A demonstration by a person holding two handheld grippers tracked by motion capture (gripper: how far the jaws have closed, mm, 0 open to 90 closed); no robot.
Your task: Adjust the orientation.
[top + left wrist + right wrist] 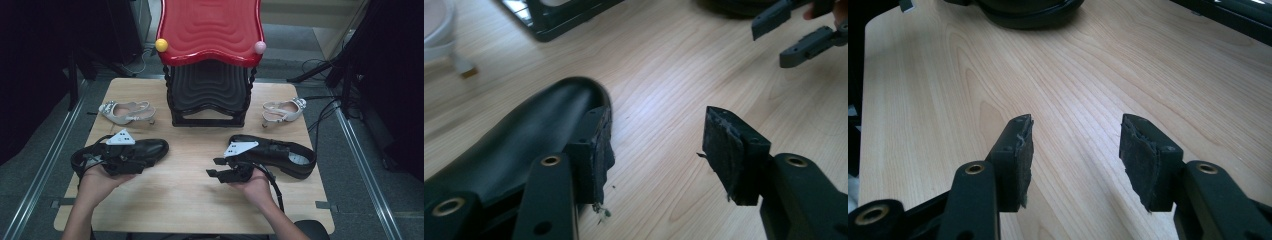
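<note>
Two black leather shoes lie on the wooden table (190, 200), one at the left (150, 149) and one at the right (287, 152). My left gripper (142, 164) lies against the left shoe's near side and points right. In the left gripper view it (656, 135) is open over bare wood, the shoe (524, 135) just outside its left jaw. My right gripper (212, 167) sits at the right shoe's toe end and points left. Its jaws (1075, 135) stand wide open with nothing between them. The left shoe's toe (1028, 12) shows far ahead of it.
A red-topped stack of black stools (210, 60) stands at the back middle of the table. One white slingback shoe (127, 112) lies at the back left, another (284, 111) at the back right. Metal rails (360, 165) and cables run beside the table.
</note>
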